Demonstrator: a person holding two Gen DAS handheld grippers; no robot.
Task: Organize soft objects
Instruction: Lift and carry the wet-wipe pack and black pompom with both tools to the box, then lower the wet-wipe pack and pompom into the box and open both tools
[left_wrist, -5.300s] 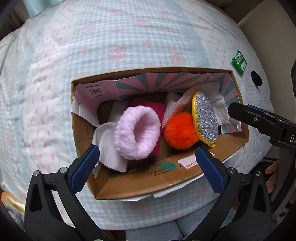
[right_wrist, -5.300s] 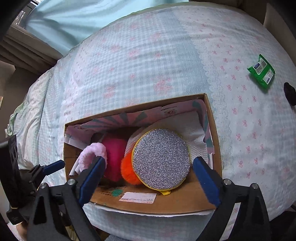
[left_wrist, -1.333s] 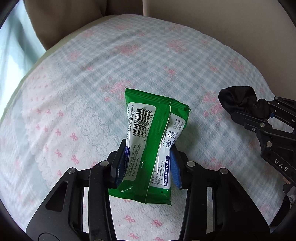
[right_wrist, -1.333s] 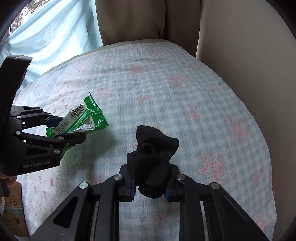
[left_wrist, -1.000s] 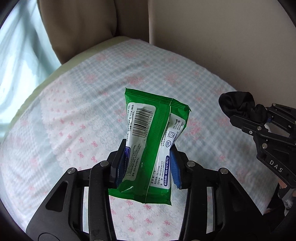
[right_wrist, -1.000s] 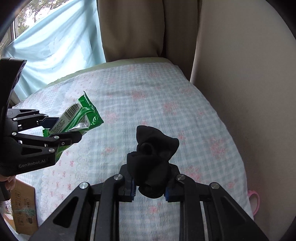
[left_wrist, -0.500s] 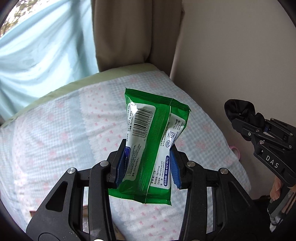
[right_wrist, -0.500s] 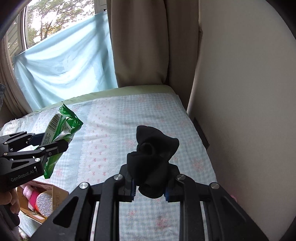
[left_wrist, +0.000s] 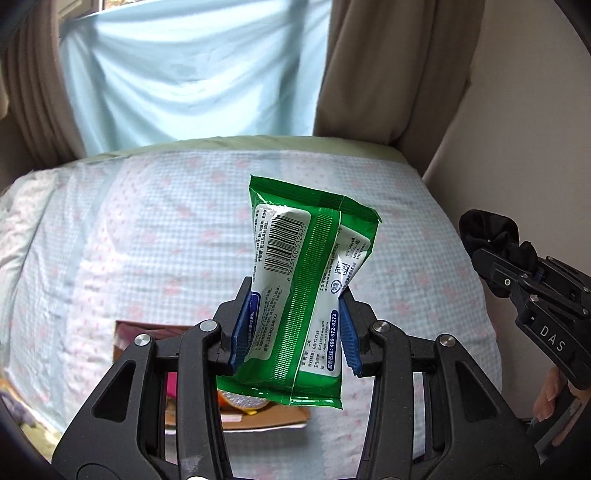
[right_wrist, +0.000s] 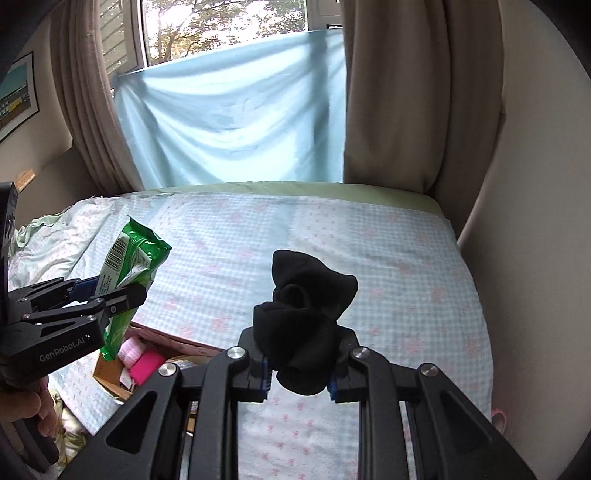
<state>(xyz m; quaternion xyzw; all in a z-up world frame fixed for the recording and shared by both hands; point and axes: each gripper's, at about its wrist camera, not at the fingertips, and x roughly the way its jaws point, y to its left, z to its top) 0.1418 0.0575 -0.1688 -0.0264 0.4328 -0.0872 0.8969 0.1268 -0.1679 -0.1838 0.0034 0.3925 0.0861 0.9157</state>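
The left gripper (left_wrist: 293, 332) is gripping a green pack (left_wrist: 308, 273) between its blue pads (left_wrist: 242, 328), which are pressing on the lower half of the pack from both sides. The pack is standing almost upright, its barcode side is facing the camera, and most of it is sticking out above the jaws. The right gripper (right_wrist: 300, 373) is closed on a black sock (right_wrist: 304, 328), which is rolled into a bundle; the bundle is sitting between the jaws and is rising above them. Both things are hanging in the air over the bed (right_wrist: 406, 280). A box (left_wrist: 258, 419) is lying on the bed below the left gripper. In the left wrist view the gripper and the pack are hiding most of the box. In the right wrist view only one corner of it is showing, with something pink (right_wrist: 146, 363) inside, and the rest is cut off by the black fingers. The other contents are hard to make out. A blue cloth (right_wrist: 236, 118) is hanging at the window behind the bed.
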